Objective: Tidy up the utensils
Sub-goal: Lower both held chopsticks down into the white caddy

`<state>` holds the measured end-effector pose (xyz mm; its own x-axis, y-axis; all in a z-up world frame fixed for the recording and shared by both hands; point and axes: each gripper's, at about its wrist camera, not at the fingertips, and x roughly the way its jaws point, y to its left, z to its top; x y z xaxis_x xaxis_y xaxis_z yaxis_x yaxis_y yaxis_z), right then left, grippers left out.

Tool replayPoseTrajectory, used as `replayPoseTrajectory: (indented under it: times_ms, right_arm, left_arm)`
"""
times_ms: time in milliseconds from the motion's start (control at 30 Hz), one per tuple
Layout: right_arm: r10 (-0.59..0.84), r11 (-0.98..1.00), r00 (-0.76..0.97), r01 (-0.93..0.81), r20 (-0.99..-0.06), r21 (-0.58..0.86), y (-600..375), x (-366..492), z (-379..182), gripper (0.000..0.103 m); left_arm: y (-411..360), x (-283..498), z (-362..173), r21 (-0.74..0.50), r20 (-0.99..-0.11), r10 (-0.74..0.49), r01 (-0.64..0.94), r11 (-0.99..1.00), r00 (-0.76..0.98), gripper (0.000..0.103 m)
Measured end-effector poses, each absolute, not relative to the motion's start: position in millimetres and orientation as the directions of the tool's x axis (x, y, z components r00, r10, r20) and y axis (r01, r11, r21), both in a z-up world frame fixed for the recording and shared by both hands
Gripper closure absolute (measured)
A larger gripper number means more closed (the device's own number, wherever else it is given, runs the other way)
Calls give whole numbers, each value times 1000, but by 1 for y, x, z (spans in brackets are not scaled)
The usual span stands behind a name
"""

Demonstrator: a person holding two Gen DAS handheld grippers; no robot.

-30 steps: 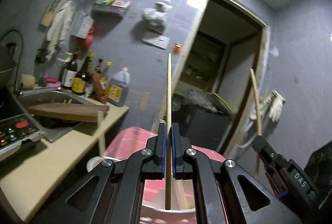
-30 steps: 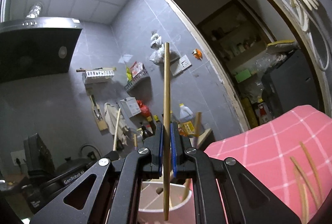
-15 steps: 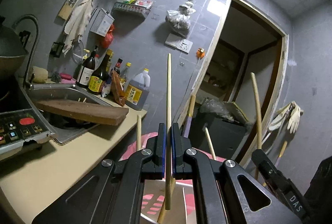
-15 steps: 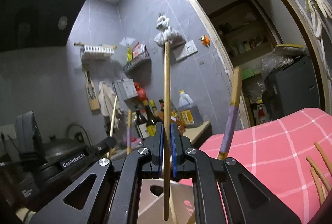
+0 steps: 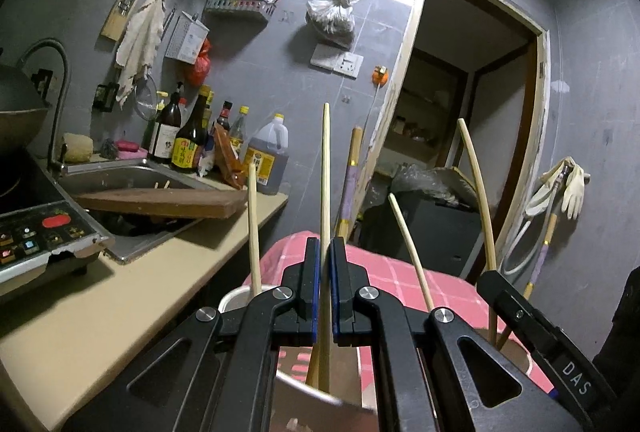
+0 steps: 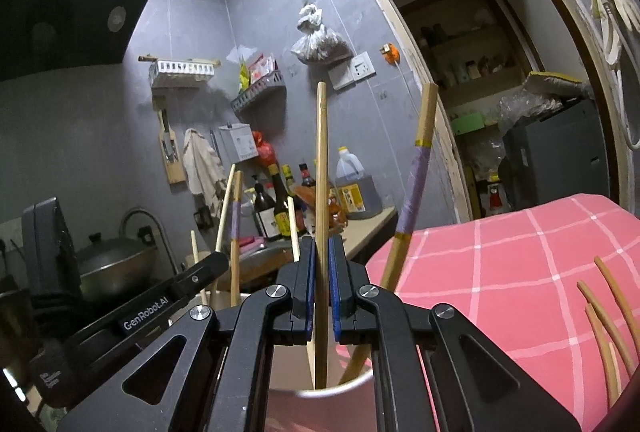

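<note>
Since each chopstick is a light, stiff, smooth wooden rod, a pinch near mid-length should keep it from pivoting or slipping, and that is roughly where both are held: the left gripper (image 5: 325,282) is closed on a pale chopstick (image 5: 326,168) standing upright, its lower end already inside the holder (image 5: 320,396). The right gripper (image 6: 321,274) likewise clamps a darker chopstick (image 6: 321,168), tip dipping into a cup (image 6: 340,392) that also holds a purple-banded chopstick (image 6: 416,172), while loose ones (image 6: 608,308) lie on the pink checked cloth (image 6: 500,272).

chopstick (image 5: 326,168): pale smooth wood | cup (image 6: 336,398): dull brushed metal | cloth (image 6: 520,272): pink checked fabric (matt) beside cup | grippers (image 5: 325,284): matt black plastic, blue pads
</note>
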<state>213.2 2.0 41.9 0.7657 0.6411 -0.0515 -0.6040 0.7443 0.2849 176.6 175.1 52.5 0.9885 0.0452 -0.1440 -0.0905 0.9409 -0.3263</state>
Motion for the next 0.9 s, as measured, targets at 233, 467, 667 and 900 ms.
replayPoseTrajectory:
  times_ms: [233, 467, 667, 900]
  right_arm:
    - [646, 747, 760, -610, -71, 265, -3, 206, 40, 98]
    - [651, 745, 757, -621, -62, 244, -5, 199, 41, 98]
    - [659, 734, 751, -625, -53, 267, -11, 199, 41, 98]
    - [663, 726, 748, -629, -40, 276, -19, 196, 43, 98]
  left_arm:
    - [168, 171, 50, -292, -153, 57, -100, 951, 987, 100]
    - [163, 169, 50, -263, -179, 66, -113, 958, 982, 100]
    - [163, 170, 49, -256, -193, 64, -113, 960, 979, 100]
    - [160, 169, 47, -251, -197, 57, -107, 962, 979, 100]
